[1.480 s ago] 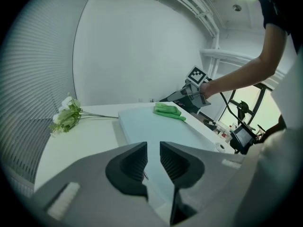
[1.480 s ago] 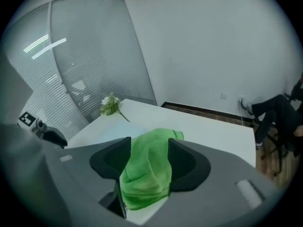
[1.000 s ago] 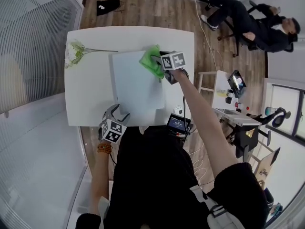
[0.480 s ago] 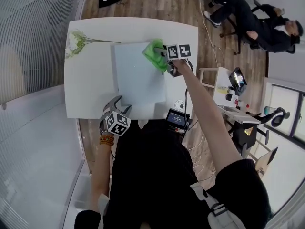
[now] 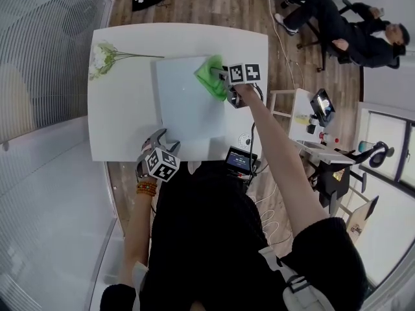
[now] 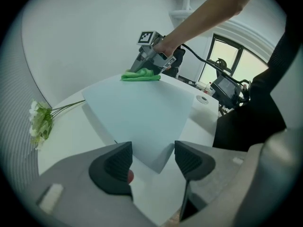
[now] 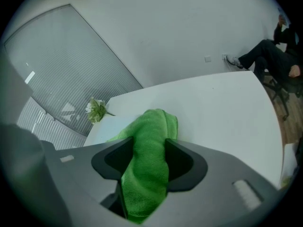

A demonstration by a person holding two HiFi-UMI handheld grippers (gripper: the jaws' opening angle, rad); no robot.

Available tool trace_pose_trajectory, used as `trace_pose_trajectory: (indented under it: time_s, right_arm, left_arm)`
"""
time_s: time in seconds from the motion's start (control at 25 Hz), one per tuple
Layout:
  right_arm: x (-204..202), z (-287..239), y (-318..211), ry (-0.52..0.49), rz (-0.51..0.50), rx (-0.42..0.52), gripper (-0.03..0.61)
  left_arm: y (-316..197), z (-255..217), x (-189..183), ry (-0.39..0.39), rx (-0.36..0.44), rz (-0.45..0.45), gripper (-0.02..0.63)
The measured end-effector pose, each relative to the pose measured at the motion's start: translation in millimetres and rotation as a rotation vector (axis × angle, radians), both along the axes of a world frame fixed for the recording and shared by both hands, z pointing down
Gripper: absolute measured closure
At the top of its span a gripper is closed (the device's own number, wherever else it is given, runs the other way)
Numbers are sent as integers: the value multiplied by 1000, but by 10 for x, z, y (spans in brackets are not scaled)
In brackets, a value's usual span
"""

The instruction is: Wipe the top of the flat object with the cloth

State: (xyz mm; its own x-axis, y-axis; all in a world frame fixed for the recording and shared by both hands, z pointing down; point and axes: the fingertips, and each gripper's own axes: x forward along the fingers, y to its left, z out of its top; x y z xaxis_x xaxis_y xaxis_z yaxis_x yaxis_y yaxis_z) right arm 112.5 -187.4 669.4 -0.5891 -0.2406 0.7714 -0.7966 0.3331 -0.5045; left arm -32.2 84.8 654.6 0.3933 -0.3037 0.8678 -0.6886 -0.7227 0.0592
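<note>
Right claw (image 7: 149, 156) has just been closing, gripping the cloth (image 7: 152, 126); left claw (image 6: 152, 159) open.

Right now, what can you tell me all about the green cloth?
The green cloth is bright green, soft and fuzzy like a towel, bunched into a thick fold. The right gripper pinches it between its fingers, which have just been closing on it. Its loose end lies on the far right corner of the pale flat board.
</note>
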Motion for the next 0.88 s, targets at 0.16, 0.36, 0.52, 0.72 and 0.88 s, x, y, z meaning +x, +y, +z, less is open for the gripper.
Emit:
trace_pose_trajectory:
  time_s: [0.16, 0.36, 0.52, 0.72, 0.88]
  right_arm:
    - [28, 10, 144, -4, -4, -17, 341]
    - [67, 16, 318, -16, 8, -25, 348]
    - [101, 3, 458, -24, 12, -29, 357]
    - [134, 7, 633, -32, 17, -38, 367]
    - [151, 9, 762, -39, 19, -46, 367]
  left_arm:
    - [-2, 3, -1, -3, -6, 3, 219]
    - [10, 6, -4, 2, -7, 4, 219]
    - [-2, -2, -2, -15, -16, -3, 219]
    - [-19, 12, -3, -57, -78, -10, 218]
    - [-41, 12, -17, -45, -68, -18, 219]
